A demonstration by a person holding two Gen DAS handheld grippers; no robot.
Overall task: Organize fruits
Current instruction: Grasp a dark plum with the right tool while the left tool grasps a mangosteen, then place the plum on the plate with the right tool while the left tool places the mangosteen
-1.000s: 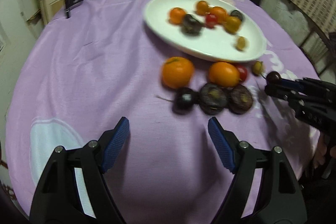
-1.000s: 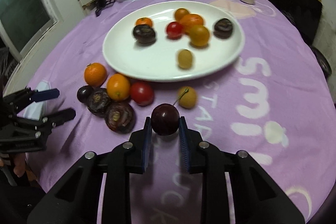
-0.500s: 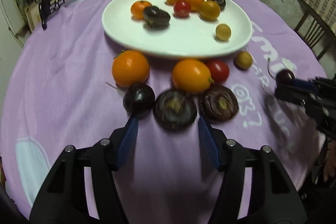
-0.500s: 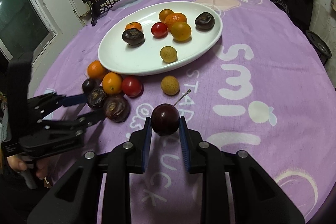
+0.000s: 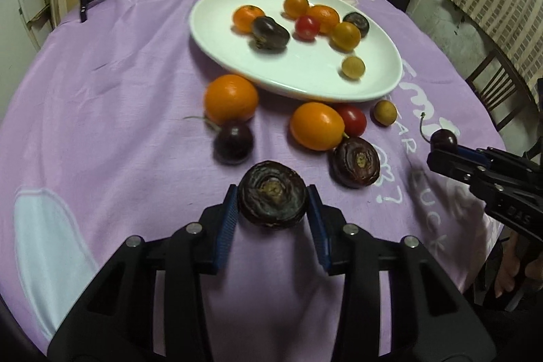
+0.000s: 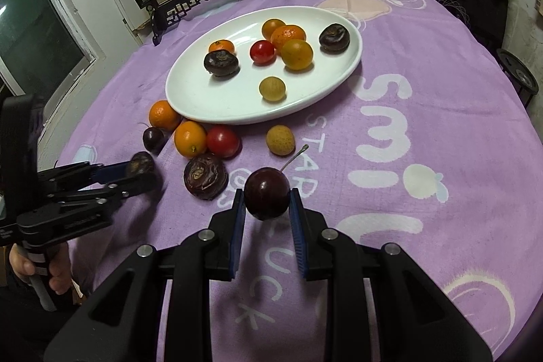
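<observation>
Where a second ago its jaws hung spread over bare cloth, the left gripper is now closing on a water chestnut near the plate; the right gripper pinches a cherry, both bound platewards.

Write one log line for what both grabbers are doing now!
left gripper: closing around water chestnut | right gripper: shut on cherry
</observation>
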